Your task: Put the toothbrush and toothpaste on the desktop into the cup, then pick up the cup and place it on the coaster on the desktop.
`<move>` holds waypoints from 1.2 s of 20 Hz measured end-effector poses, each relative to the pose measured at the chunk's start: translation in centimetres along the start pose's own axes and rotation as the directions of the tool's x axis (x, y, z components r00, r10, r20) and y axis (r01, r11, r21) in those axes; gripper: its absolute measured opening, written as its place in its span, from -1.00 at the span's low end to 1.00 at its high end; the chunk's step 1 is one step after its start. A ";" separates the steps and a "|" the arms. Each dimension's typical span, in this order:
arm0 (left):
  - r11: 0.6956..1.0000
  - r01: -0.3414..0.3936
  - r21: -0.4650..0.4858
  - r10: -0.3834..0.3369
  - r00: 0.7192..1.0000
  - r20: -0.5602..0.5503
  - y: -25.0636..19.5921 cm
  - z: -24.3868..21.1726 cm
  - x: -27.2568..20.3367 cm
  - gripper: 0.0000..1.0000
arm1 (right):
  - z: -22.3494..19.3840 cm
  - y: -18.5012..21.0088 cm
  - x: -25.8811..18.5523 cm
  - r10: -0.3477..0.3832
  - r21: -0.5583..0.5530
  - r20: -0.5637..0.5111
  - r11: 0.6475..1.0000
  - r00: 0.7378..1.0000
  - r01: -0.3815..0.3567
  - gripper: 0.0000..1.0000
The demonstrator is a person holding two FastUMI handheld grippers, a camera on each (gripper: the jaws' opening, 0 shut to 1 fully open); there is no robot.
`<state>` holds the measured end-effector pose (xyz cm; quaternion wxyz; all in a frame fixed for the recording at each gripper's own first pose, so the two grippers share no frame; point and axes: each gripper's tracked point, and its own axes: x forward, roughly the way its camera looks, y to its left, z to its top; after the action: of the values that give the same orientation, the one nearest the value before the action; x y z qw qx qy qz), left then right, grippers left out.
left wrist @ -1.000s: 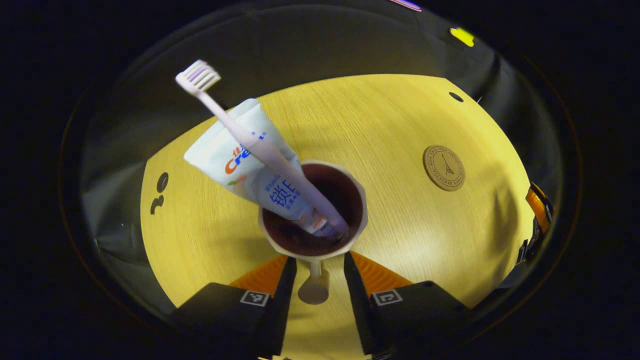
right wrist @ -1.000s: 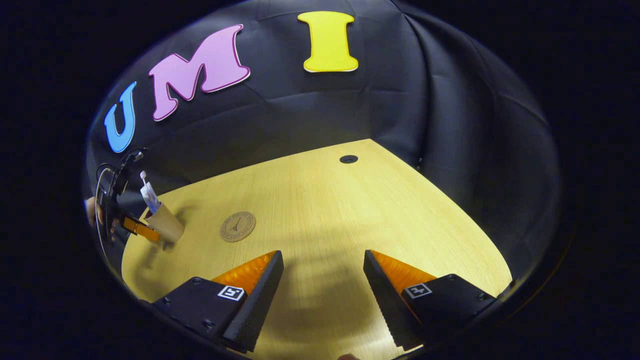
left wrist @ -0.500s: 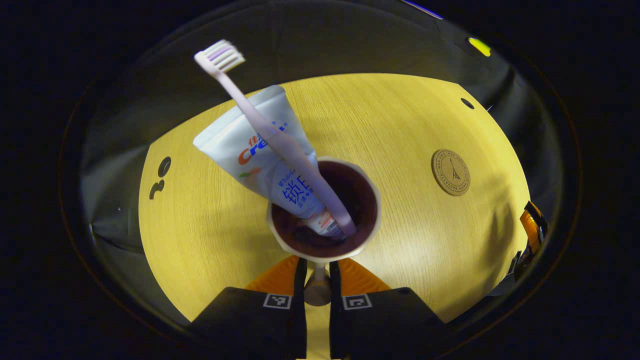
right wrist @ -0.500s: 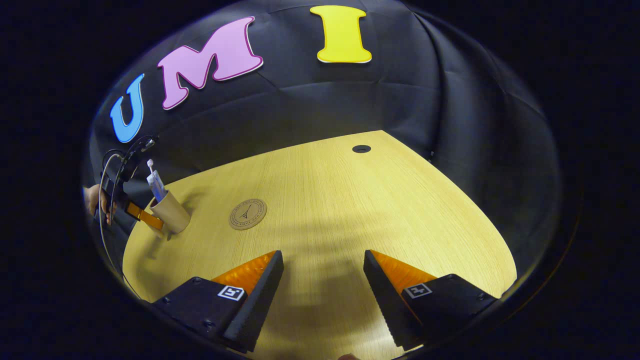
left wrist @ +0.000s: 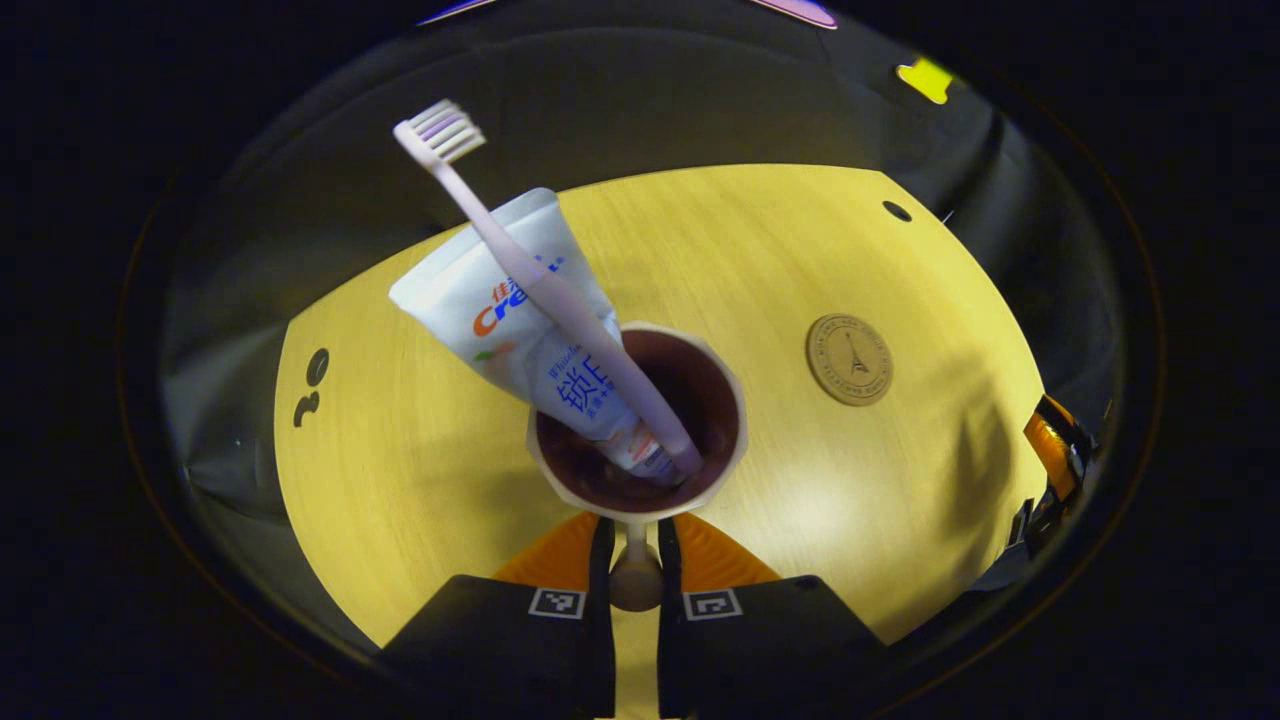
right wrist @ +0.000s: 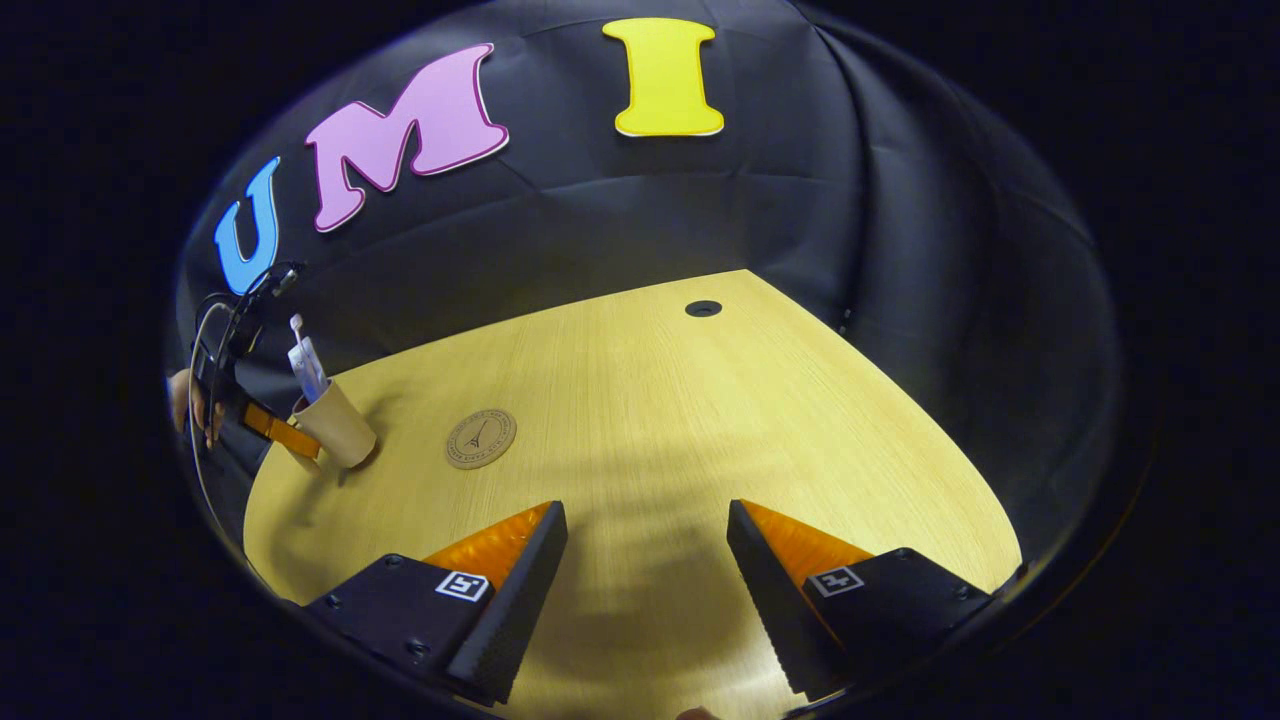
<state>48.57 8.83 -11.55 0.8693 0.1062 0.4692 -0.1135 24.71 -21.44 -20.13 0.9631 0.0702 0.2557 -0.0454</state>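
In the left gripper view a beige cup (left wrist: 738, 432) with a dark inside holds a white toothpaste tube (left wrist: 468, 300) and a pale pink toothbrush (left wrist: 545, 285), both leaning up and left. My left gripper (left wrist: 634, 562) is shut on the cup's handle (left wrist: 635, 580). The round brown coaster (left wrist: 849, 359) lies on the desktop to the right of the cup, apart from it. In the right gripper view the cup (right wrist: 338, 430) stands tilted at the far left, left of the coaster (right wrist: 480, 438). My right gripper (right wrist: 647, 560) hangs open over bare wood, holding nothing.
The yellow wooden desktop (right wrist: 700, 420) has a dark cable hole (right wrist: 703, 308) near its far edge. A hand (right wrist: 185, 400) holds the left gripper (right wrist: 275, 432) at the table's left edge. Black cloth walls close off the back and right.
The left fingers closed on the cup's handle a second ago and stay shut. The coaster has since shifted left in the left gripper view. The right gripper barely moved.
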 end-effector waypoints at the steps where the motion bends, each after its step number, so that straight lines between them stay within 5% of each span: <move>1: 1.000 0.007 0.006 -0.007 1.000 0.004 -0.9 0.3 0.3 -0.58 | 0.1 -0.3 -0.2 -0.004 0.000 0.003 1.000 1.000 0.004 0.97; 15: 0.975 0.121 0.184 -0.126 0.992 0.014 -12.7 5.6 2.7 -0.58 | -0.3 -5.4 -3.3 -0.100 0.077 0.020 0.992 0.995 0.099 0.96; 24: 0.952 0.139 0.273 -0.140 0.990 -0.016 -16.2 6.4 4.3 -0.58 | -1.2 -7.5 -4.7 -0.149 0.112 0.014 0.983 0.989 0.147 0.96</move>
<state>51.14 -8.93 -12.96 0.8370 0.1915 0.4538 -0.2384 19.20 -28.42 -19.64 0.9545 0.1036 0.2466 -0.1317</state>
